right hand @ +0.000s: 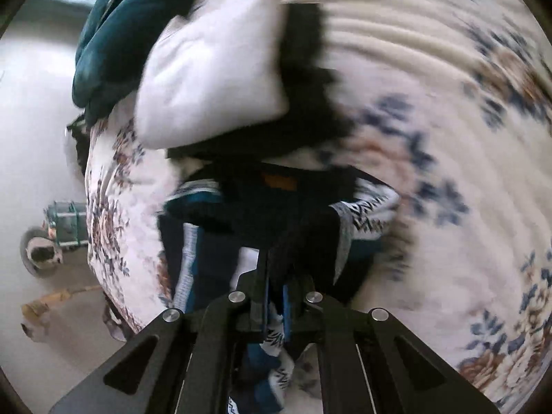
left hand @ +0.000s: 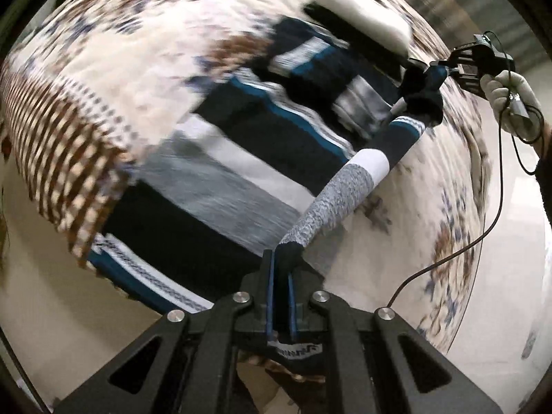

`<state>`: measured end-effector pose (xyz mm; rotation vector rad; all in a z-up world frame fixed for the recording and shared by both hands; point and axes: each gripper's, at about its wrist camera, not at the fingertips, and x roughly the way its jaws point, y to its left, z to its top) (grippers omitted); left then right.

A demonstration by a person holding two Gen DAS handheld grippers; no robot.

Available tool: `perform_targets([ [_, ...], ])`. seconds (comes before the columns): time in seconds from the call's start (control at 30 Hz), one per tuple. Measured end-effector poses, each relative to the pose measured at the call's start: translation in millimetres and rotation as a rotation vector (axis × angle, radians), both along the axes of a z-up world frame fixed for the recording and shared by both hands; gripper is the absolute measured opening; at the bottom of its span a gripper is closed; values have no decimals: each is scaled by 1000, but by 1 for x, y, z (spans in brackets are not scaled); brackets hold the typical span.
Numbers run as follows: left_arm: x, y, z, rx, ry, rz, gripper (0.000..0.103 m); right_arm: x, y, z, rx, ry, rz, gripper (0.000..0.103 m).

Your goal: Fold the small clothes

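Observation:
A striped sweater (left hand: 220,158) in navy, teal, white and grey lies on a floral bedspread (left hand: 138,51). My left gripper (left hand: 281,269) is shut on the dark cuff of its sleeve (left hand: 348,186), which stretches taut toward the upper right. My right gripper (left hand: 445,69), held by a gloved hand (left hand: 510,100), is shut on the sweater's far dark edge. In the right wrist view the right gripper (right hand: 276,276) is shut on dark patterned knit (right hand: 276,214); the view is blurred.
A white cushion (right hand: 214,82) with black trim and a teal blanket (right hand: 117,27) lie at the bed's far end. The pale floor (right hand: 34,138) with small items (right hand: 51,238) is left of the bed. A cable (left hand: 483,227) hangs from the right gripper.

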<state>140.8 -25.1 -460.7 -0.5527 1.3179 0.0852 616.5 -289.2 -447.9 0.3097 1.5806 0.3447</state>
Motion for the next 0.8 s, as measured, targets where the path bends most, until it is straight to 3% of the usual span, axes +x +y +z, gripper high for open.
perform_targets([
  [0.27,-14,84,-46,-49,42,72,4,21,183,-44,-140,7,120,5],
  [0.4,-19,112,-69,-87,72,76,5,20,239,-83,-198,51,166,6],
  [0.47,-24,128,-89,-117,115,81,7,19,251,-99,-193,93,156,12],
  [0.53,-35,148,-110,-147,184,89,14,12,254,-97,-118,100,143,41],
  [0.6,-47,166,-119,-174,211,121,21,0,250,-87,-71,98,123,57],
  [0.7,-58,192,-116,-202,227,148,39,-27,223,-55,-17,86,82,57],
  [0.77,-50,202,-100,-228,188,152,56,-52,191,-32,-61,28,64,60],
  [0.8,-42,204,-91,-233,167,150,58,-59,181,-26,-82,11,58,64],
])
